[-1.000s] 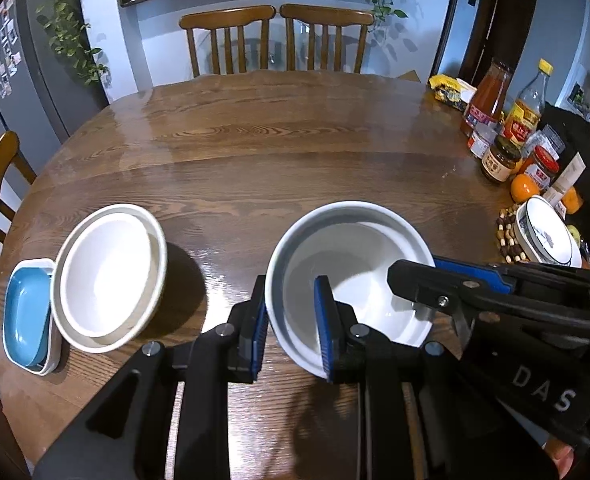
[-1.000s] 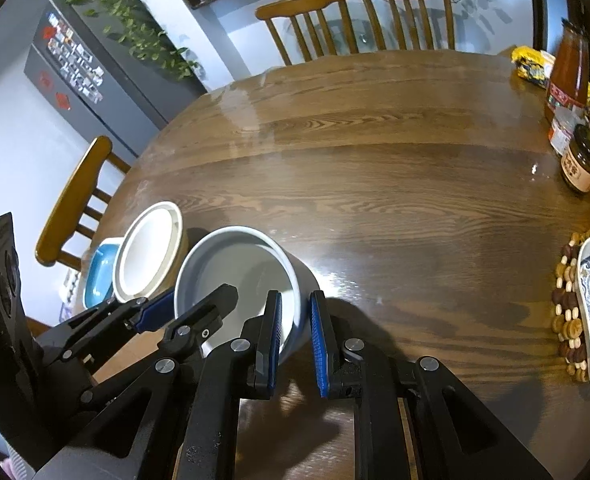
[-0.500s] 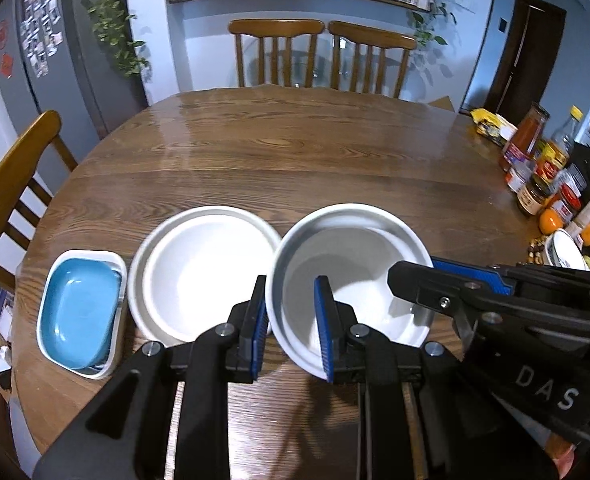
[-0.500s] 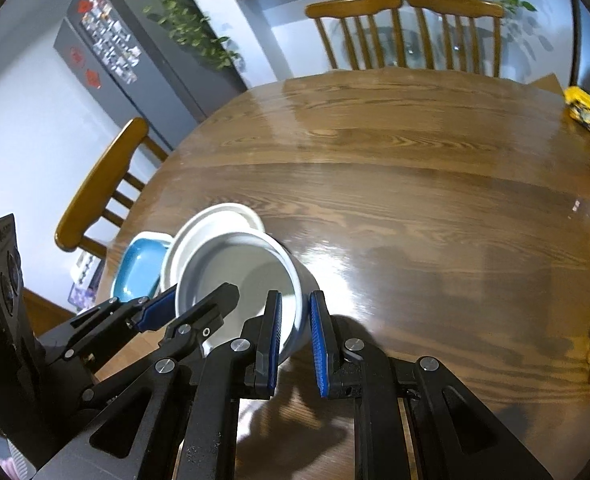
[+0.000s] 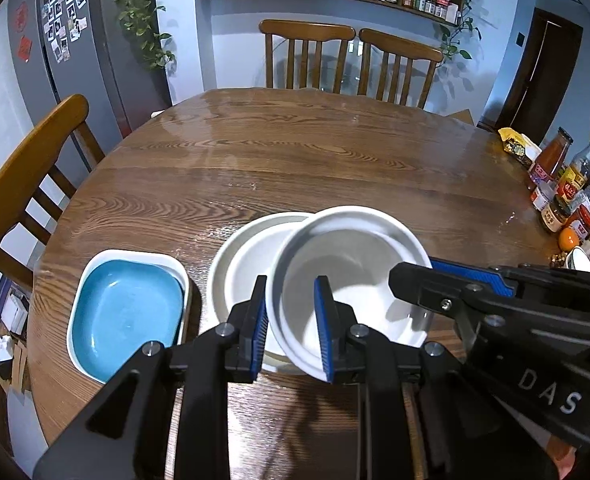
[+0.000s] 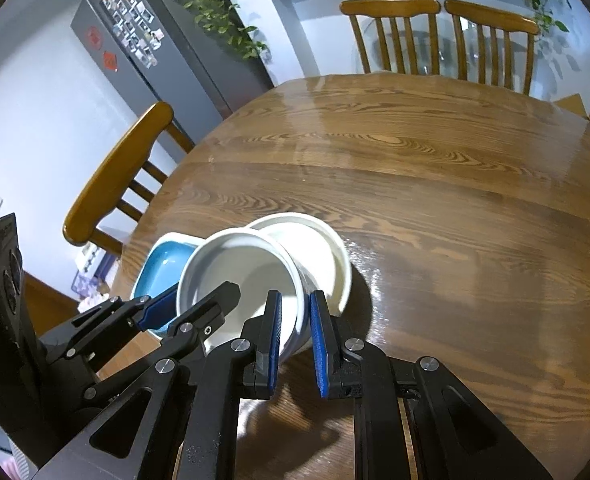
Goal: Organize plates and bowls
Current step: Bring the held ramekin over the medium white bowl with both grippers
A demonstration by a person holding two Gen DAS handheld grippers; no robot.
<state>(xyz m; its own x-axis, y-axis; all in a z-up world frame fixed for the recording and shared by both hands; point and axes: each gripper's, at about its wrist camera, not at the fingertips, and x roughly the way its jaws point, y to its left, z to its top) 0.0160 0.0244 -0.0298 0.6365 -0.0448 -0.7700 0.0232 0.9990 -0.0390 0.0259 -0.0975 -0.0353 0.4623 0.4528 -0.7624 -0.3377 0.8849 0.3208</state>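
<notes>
Both grippers hold one deep white bowl [image 5: 351,272] by its rim, lifted over the table. My left gripper [image 5: 291,322] is shut on its near left rim. My right gripper [image 6: 295,338] is shut on its right rim; the bowl [image 6: 243,276] tilts toward the left there. Under and behind it sits a wide white bowl [image 5: 243,264], also in the right wrist view [image 6: 319,248]. The held bowl overlaps its right part. A blue square dish [image 5: 127,312] in a white square dish lies to the left, near the table edge.
The round wooden table [image 5: 295,160] has bottles and jars [image 5: 563,188] and oranges at its right edge. Wooden chairs stand at the far side [image 5: 351,60] and the left [image 5: 27,172]. A grey fridge [image 5: 79,52] stands behind at the left.
Both grippers have carried the deep white bowl leftward. It now hangs over the right part of the wide white bowl, which earlier lay apart on its left.
</notes>
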